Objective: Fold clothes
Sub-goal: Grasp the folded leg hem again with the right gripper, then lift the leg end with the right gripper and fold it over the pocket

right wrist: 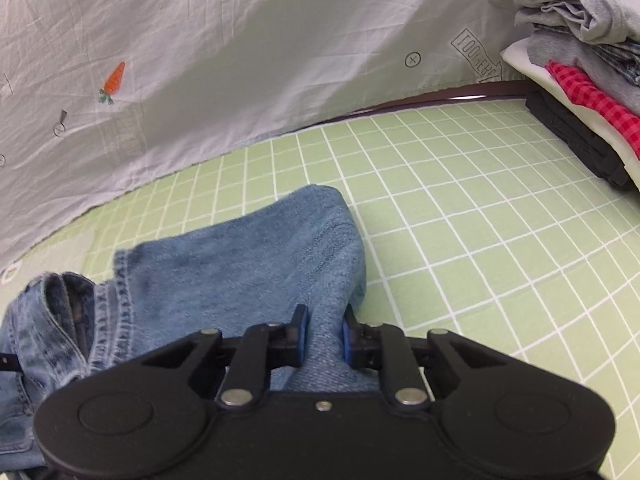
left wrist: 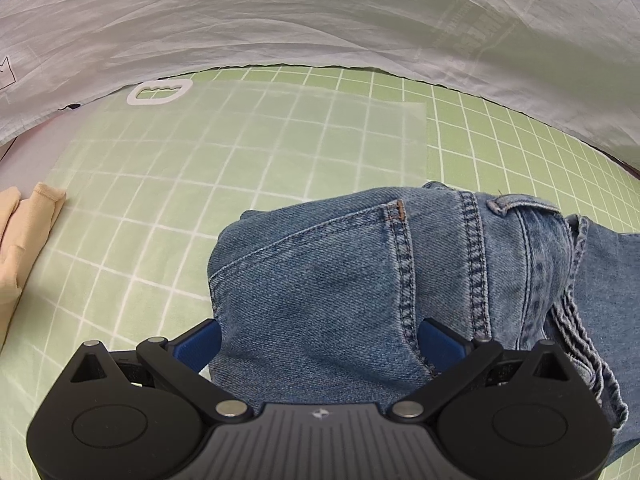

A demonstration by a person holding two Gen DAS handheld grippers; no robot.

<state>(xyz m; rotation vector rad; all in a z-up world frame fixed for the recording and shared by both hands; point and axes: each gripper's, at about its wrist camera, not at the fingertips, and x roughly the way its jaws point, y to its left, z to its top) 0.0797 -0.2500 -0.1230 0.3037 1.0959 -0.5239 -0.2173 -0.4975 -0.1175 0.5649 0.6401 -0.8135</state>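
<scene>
Blue jeans [left wrist: 320,264] lie bunched on the green checked cover [left wrist: 140,240], back pocket and waistband seams facing up. My left gripper [left wrist: 320,338] points down over them with its jaws spread wide. Denim fills the gap between the blue pads [left wrist: 200,342], which do not visibly pinch it. In the right wrist view a folded leg of the jeans [right wrist: 240,264] runs off to the left. My right gripper [right wrist: 325,334] is shut on a narrow ridge of that denim, which is pulled up between its pads.
A grey printed sheet [left wrist: 280,20] hangs along the far side. A translucent plastic bag with a white handle [left wrist: 159,91] lies flat beyond the jeans, and a folded beige garment [left wrist: 24,232] sits at far left. A pile of clothes [right wrist: 580,60] stands at the right rear.
</scene>
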